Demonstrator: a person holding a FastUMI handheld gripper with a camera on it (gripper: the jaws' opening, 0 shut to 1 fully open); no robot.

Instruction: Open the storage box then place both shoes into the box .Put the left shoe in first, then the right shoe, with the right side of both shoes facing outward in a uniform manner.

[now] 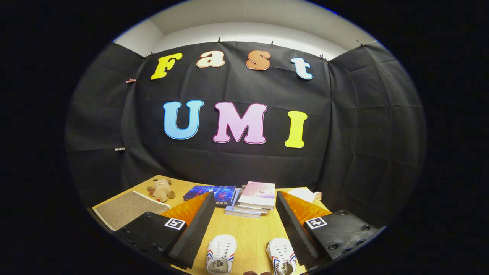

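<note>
The storage box cannot be made out among the items on the wooden table [250,229]. Both shoes are cut off at the near edge of the table: the left shoe [220,254] and the right shoe [281,256] show toes and laces, while the heels are out of sight. A small dark shape just nearer than the right shoe is too cropped to identify.

The stack of books [254,198] serves as the landmark. The two white shoes lie on the table nearer than the stack, one to each side of it, toes pointing toward it, apart from each other. A blue book [211,193] lies flat just left of the stack. A plush toy [161,190] lies further left, and a grey mat [126,209] sits left of the stack and nearer than the toy. A white crumpled item [305,194] to the right of the stack is partly hidden behind the right finger.

The gripper [244,229] is raised above the table and tilted slightly downward, aimed toward the stack. Its fingers [193,233] are spread wide, holding nothing. Both shoes lie between the fingers, below them and untouched.
</note>
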